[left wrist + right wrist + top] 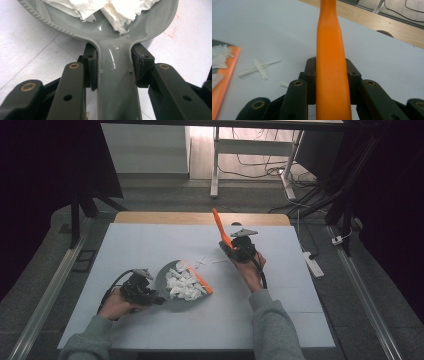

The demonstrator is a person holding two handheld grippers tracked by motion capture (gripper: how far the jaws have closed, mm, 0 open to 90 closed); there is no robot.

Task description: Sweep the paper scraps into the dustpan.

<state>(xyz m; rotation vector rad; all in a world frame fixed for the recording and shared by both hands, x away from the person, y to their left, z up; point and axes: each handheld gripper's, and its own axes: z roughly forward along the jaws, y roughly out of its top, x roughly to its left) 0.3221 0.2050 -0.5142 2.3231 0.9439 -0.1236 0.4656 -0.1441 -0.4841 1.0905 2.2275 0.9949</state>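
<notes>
**Dustpan held at left, orange handle gripped at right**

The left hand-held gripper point(150, 296) pinches the grey dustpan point(172, 295) by its handle; in the left gripper view both black pads press against the sides of the handle point(116, 82), which runs straight back between the jaws. The dustpan rests on the white desk point(125, 250), left of centre and near the person's side, its orange front lip point(200, 280) facing right. A heap of torn white paper scraps point(182, 284) lies in the pan (some of it right up against the handle's root, as the left gripper view shows).

The right hand-held gripper point(231, 247) is clamped on a long orange handle point(219, 226), which tilts up and away toward the far edge of the desk. In the right gripper view the handle point(329, 75) sits squarely between the pads. A few loose white paper bits point(202, 262) lie on the desk between the dustpan's lip and the right hand-held gripper, apart from both.
</notes>
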